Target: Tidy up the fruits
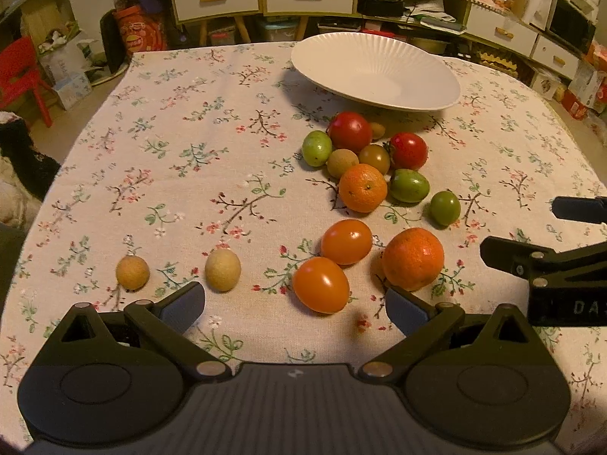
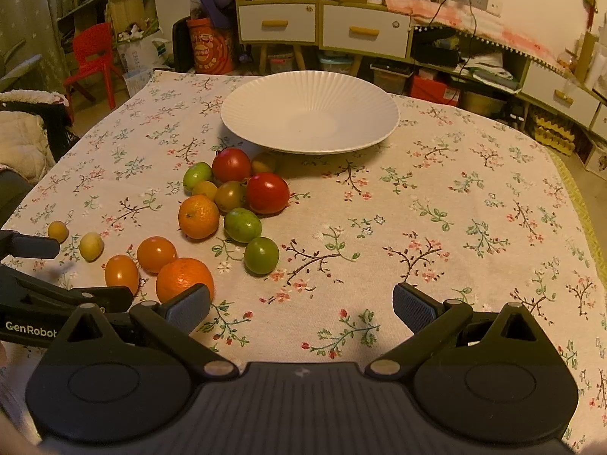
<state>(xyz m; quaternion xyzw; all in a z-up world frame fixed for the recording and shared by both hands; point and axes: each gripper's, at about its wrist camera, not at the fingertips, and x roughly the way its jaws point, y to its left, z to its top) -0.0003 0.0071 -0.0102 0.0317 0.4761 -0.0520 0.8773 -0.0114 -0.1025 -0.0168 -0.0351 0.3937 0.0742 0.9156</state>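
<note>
1. Counter (image 2: pixel 474 204): covered by a floral cloth; all fruit lies on its left half as my right wrist view shows it.
2. White plate (image 2: pixel 309 113): ribbed, shallow and empty, at the far side just beyond the fruit cluster. I judge it the likely destination.
3. My left gripper (image 1: pixel 294 303): fingers spread wide, holding nothing, low over the near fruits.
4. My right gripper (image 2: pixel 301 303): likewise spread wide and empty, over bare cloth beside the fruit.
5. Near mandarin (image 1: pixel 412 258): just ahead of my left gripper's right finger. Pebbled skin should give good friction; firm but slightly yielding, so I would close across its widest girth.
6. Far mandarin (image 1: pixel 363 187): at the front of the cluster, touching its neighbours, so less room for the fingers.
7. Red tomatoes (image 1: pixel 349 131): two in the cluster. Smooth, glossy, probably slippery and easily bruised; a gentle squeeze at the equator.
8. Orange tomatoes (image 1: pixel 320 284): two, close together, directly between my left gripper's fingers. Light, slick, prone to roll.
9. Green fruits (image 1: pixel 445 207): three, small and likely hard; one lies apart at the right.
10. Tan round fruits (image 1: pixel 223 269): two stand alone at the left, well separated; light, matte, easiest to reach.
</note>
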